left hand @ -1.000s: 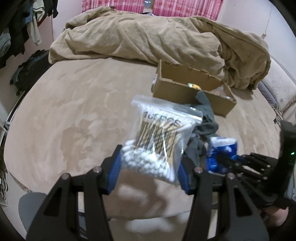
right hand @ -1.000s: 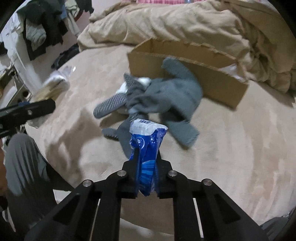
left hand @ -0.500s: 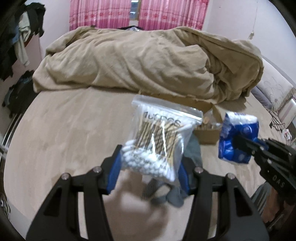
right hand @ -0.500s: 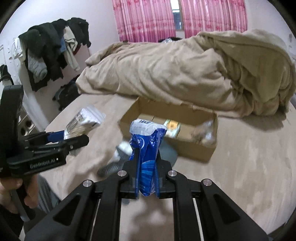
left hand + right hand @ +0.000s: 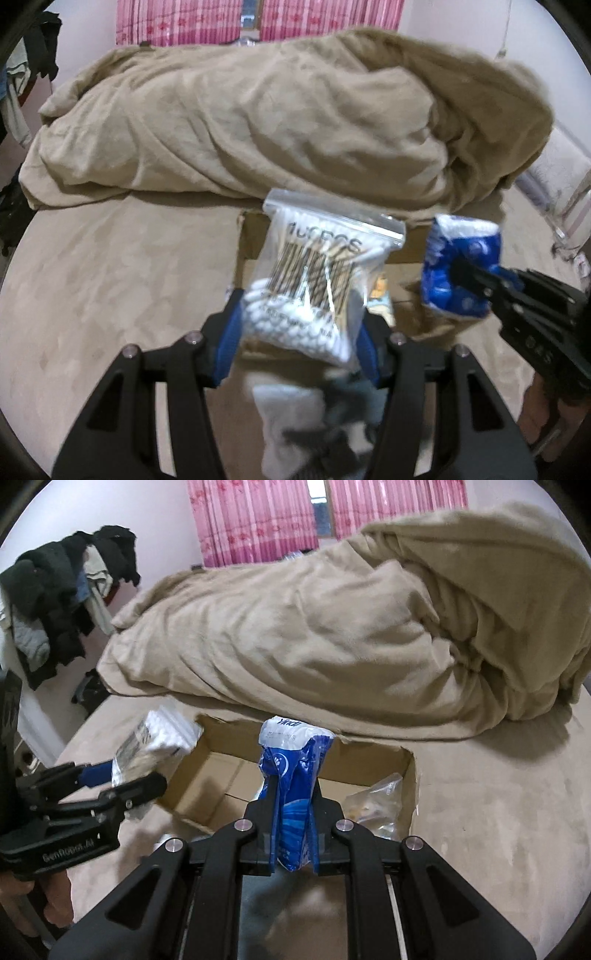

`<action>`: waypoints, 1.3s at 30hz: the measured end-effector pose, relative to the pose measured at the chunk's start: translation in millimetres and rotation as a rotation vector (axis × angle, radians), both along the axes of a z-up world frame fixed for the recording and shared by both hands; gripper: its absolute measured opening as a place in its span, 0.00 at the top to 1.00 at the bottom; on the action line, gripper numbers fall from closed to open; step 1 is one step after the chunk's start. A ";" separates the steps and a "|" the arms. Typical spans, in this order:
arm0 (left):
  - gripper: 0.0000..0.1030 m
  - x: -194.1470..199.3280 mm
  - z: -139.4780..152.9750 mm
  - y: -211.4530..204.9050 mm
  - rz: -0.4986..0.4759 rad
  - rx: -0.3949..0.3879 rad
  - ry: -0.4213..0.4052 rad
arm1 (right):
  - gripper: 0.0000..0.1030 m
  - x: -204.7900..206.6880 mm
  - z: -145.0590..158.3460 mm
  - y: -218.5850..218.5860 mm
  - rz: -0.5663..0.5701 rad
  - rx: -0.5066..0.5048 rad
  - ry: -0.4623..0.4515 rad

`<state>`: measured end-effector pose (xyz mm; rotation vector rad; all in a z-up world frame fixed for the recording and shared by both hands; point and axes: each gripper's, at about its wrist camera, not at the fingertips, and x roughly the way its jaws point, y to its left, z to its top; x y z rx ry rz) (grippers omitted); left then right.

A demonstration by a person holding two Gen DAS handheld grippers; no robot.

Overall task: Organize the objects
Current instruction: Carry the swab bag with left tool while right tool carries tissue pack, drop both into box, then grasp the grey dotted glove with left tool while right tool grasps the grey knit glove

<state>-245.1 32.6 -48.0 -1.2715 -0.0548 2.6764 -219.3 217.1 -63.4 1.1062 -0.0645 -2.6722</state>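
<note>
Both tongs have advanced since half a second ago: the cardboard box (image 5: 295, 775) now lies directly beneath them, its open interior in plain view, where before it sat farther off.

My left tongs (image 5: 301, 325) are clamped on the bag of cotton swabs (image 5: 314, 291), the blue pads (image 5: 229, 332) pressing its lower sides; the bag stands upright above the box. My right tongs (image 5: 291, 834) are closed on the blue tissue pack (image 5: 291, 786), squeezing its lower half so that the top bulges upward over the box opening. In the left wrist view this pack (image 5: 458, 266) hangs just beside the swab bag, apart from it.

Legible writing: "100PCS", blurred, on the swab bag; "Yindi"-like lettering, uncertain, on the white top of the tissue pack; "GenRobot.AI" on the left tongs body in the right wrist view.

Materials: the swab bag is clear zip-seal plastic holding striped sticks with white tips; the tissue pack is glossy crinkled film; the box is plain brown corrugated card with torn edges, holding a clear plastic bag (image 5: 376, 805) at its right end. It rests on the bed (image 5: 498, 830), covered in short tan pile, below a rumpled tan blanket (image 5: 314, 627). Pink curtains (image 5: 258, 520) hang behind.
</note>
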 end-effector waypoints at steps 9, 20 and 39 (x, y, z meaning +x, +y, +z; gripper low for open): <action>0.32 -22.2 -36.2 15.3 0.004 -0.009 -0.097 | 0.83 -14.2 -39.3 1.7 -0.008 0.016 -0.082; 0.21 18.9 13.5 13.4 -0.007 -0.013 0.014 | 0.48 13.0 -7.6 -0.5 0.000 0.049 -0.016; 0.09 207.6 54.9 -42.8 0.061 0.070 0.017 | 0.35 177.5 74.3 -1.0 0.018 0.086 0.055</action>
